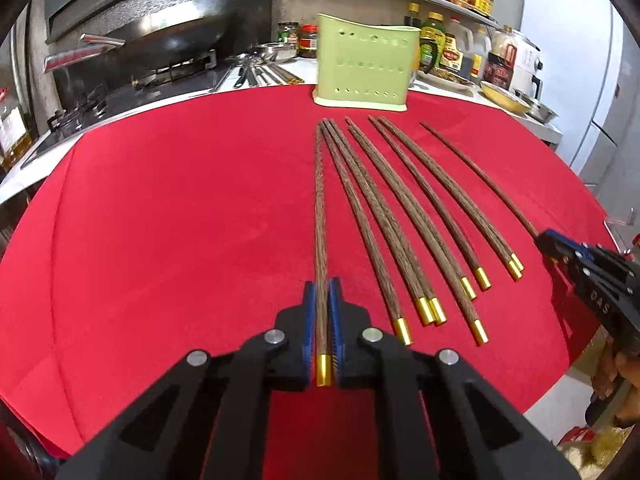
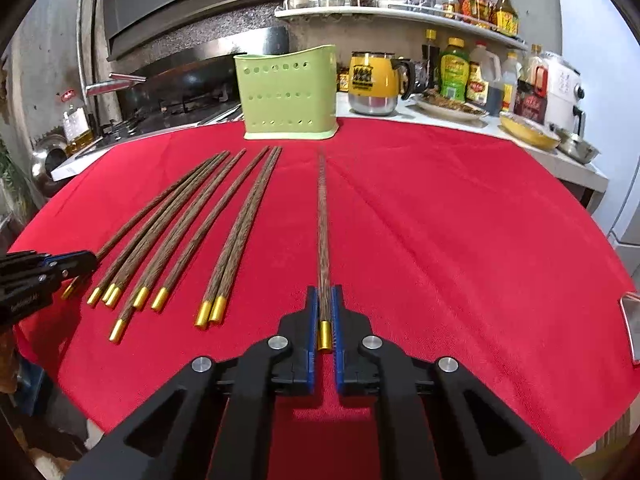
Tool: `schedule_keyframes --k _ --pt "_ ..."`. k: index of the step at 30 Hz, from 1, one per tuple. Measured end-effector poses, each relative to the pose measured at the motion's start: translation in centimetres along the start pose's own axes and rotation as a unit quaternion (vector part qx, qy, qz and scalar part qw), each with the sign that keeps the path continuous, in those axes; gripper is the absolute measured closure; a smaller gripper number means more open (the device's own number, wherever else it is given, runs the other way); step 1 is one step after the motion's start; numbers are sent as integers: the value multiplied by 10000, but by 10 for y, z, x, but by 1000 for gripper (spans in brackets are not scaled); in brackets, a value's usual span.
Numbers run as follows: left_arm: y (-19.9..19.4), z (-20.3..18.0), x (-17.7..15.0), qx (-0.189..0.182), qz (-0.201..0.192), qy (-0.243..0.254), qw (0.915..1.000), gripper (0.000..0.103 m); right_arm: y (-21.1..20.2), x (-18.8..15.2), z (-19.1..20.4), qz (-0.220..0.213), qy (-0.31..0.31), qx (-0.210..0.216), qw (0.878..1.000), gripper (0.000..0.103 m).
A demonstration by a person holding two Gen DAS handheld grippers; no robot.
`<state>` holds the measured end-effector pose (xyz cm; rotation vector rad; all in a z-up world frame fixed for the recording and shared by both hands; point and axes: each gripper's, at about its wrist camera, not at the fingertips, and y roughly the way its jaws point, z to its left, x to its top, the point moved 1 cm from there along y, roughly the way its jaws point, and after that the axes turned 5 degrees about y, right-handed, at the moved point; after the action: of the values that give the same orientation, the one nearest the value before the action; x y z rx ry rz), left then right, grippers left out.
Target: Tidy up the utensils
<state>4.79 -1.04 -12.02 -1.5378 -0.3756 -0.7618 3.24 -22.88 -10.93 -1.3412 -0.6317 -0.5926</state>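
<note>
One chopstick (image 1: 320, 216) is being held near its gold cap by the closed left hand-held gripper (image 1: 322, 312), another (image 2: 323, 232) by the right hand-held gripper (image 2: 325, 308). Both are light, stiff and probably slippery, pointing toward the green holder (image 2: 289, 92) at the counter's far edge.

Cloth (image 1: 180, 220) under tools: plain red. Chopsticks (image 1: 400, 216) beside left gripper (image 1: 323, 300): streaked brown wood grain, gold caps. Chopstick (image 2: 323, 232) between right gripper (image 2: 325, 304) pads (image 2: 311, 312): same brown grain, gold cap. Grippers: black bodies, blue pads, silver pivot pins. Holder (image 2: 287, 94) ahead of tips: pale green, rows of round holes. Mug (image 2: 372, 80) right of holder: yellow, black print, black handle, steel base.
</note>
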Motion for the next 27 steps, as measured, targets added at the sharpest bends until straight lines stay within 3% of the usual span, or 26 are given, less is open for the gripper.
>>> schedule_keyframes --k 4,10,16,21,27 --pt "-15 0 2 55 -169 85 9998 96 -18 2 -4 17 -1 67 10000 96" --pt "-55 7 18 14 -691 56 9976 96 -58 24 -8 -358 86 222 9991 96" --pt "-119 16 55 101 -1676 178 9856 96 -112 69 -3 -1092 16 430 9931 97" --pt "-151 20 80 112 -2151 214 9763 96 -138 106 4 -1500 -158 458 9875 97" --pt "-151 19 93 66 -2148 274 9763 96 -143 130 6 -1595 -257 372 9862 97"
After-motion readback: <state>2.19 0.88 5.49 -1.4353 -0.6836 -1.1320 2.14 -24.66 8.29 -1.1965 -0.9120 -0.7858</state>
